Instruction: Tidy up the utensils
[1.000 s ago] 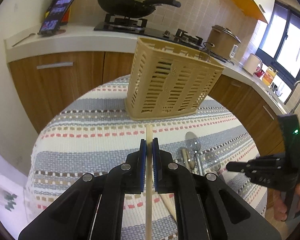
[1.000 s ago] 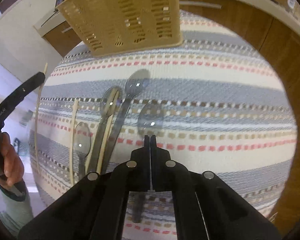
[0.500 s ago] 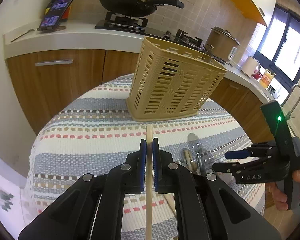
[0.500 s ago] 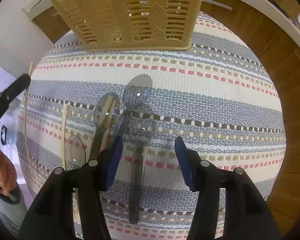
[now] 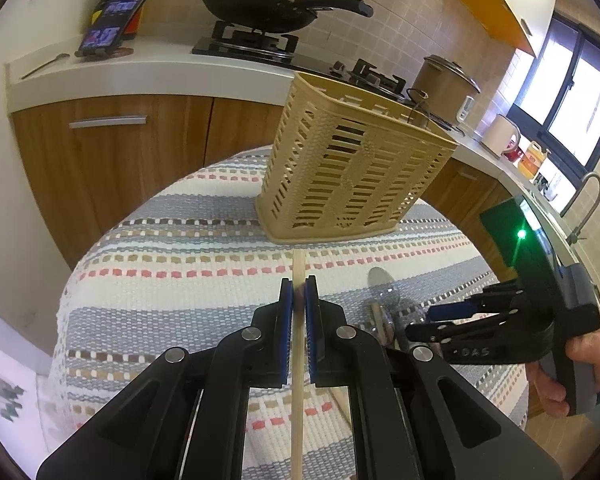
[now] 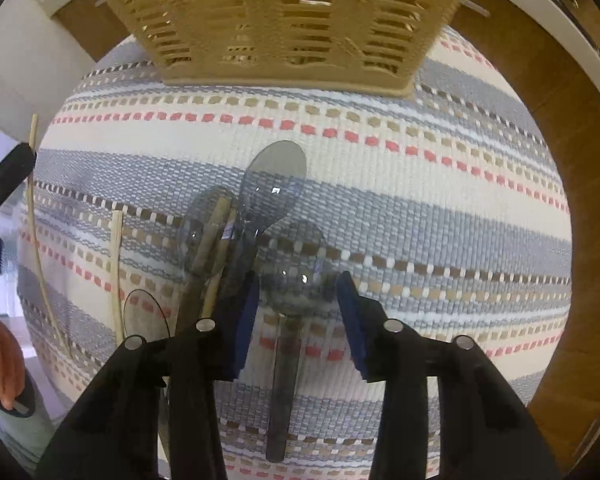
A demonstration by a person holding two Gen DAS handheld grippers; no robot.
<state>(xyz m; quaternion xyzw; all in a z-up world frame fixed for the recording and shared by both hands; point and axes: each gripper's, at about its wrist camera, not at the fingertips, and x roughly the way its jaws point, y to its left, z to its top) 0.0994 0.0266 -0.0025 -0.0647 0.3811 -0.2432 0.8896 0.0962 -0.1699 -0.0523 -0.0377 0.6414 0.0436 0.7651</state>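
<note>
- Left wrist view: left claw [image 5: 299,300] clamped on a wooden chopstick [image 5: 298,380], which runs up between the blue pads toward the base of the beige slotted basket [image 5: 352,172].
- Basket stands upright on the striped woven cloth [image 5: 172,264] covering the table.
- Right claw [image 5: 424,322] enters from the right edge, held in a hand [image 5: 568,376], over a cluster of clear spoons [image 5: 384,292] on the cloth.
- A black frying pan [image 5: 260,0] sits on the stove behind; phone [image 5: 116,20] propped on the counter.
- Right wrist view: right claw [image 6: 296,304] points down at the cloth [image 6: 420,216], jaws closing, pads apart on either side of a clear plastic spoon [image 6: 288,312] and not yet pressing it.
- Two more clear spoons [image 6: 272,188] and a chopstick lie just left, overlapping.
- Another chopstick [image 6: 117,272] lies further left; basket [image 6: 292,20] at top.
</note>
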